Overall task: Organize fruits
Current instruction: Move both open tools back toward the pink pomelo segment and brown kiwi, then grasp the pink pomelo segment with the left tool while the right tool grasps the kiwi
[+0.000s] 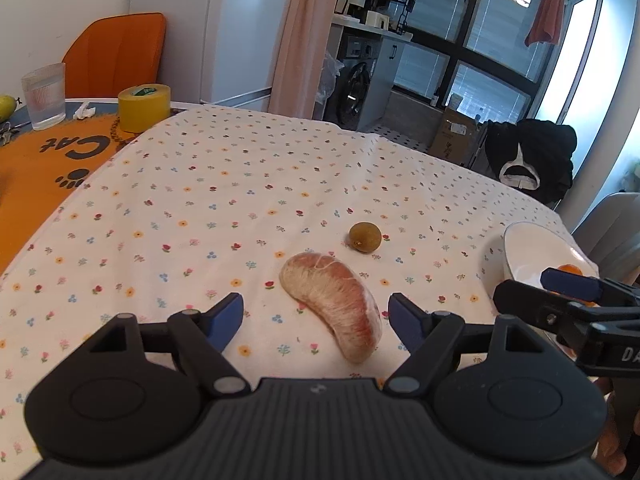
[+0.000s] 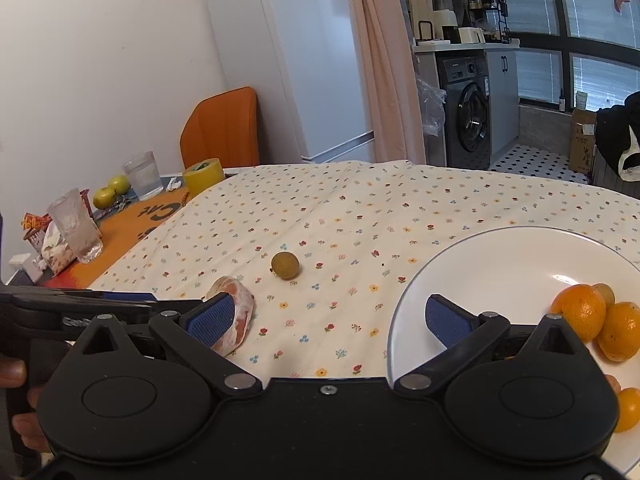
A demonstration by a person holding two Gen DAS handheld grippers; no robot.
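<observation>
A curved, fibrous pink pomelo segment (image 1: 334,304) lies on the floral cotton tablecloth (image 1: 224,200) between the spread fingers of the left gripper (image 1: 316,316), a small round brown longan (image 1: 364,237) just beyond it, while the right gripper (image 2: 332,320), jaws apart, hovers beside the glossy white plate (image 2: 500,264) holding dimpled oranges (image 2: 580,312).

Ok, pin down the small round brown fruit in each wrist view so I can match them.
Left wrist: the small brown fruit lies on the floral cloth right of centre, just beyond the pomelo segment.
Right wrist: it lies near centre, beyond and right of the segment, left of the white plate.
Shared landmark: the yellow tape roll.
</observation>
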